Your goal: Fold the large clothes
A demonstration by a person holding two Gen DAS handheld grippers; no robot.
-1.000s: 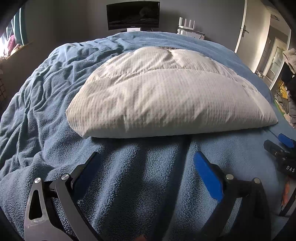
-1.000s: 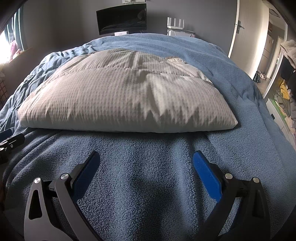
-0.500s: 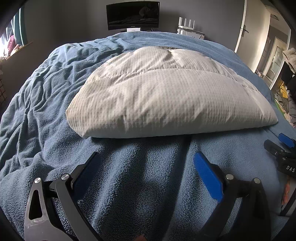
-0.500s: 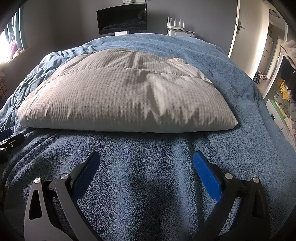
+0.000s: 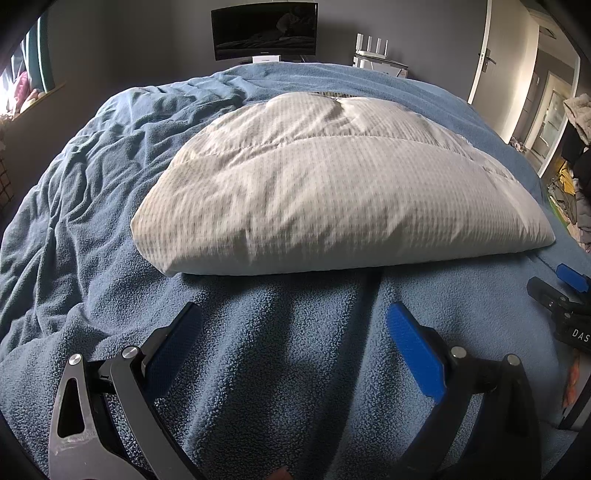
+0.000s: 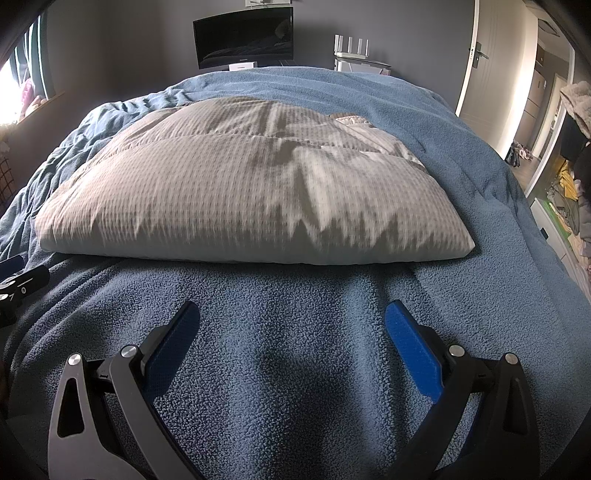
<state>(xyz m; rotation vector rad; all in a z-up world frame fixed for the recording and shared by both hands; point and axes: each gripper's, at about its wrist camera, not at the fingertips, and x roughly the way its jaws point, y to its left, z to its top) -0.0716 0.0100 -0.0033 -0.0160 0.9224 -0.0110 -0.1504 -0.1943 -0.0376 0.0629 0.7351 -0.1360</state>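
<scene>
Grippers at rest over a bedroom scene: your left gripper (image 5: 293, 317) hovers low above the blue fleece blanket (image 5: 277, 369), its blue-padded fingers (image 5: 413, 354) spread wide with nothing between them, and your right gripper (image 6: 291, 315) sits the same way, fingers (image 6: 412, 350) parted and grasping nothing. Ahead of both lies the pale checked garment (image 5: 332, 192), already doubled into a thick, puffy rectangle, its near fold edge running across the bed just beyond your fingertips but apart from them. From the right wrist view the same garment (image 6: 240, 192) fills the middle of the blanket (image 6: 295, 350), mottled with light and shadow. Your right gripper shows at the right edge of the left view (image 5: 565, 295), near the garment's right corner, while a sliver of your left gripper appears at the left edge of the right view (image 6: 22, 284), near the left corner. Behind the bed, a dark monitor (image 5: 264, 29) stands against the grey wall, a white router (image 5: 371, 46) beside it, and a door (image 6: 476, 55) stands open on the right.
</scene>
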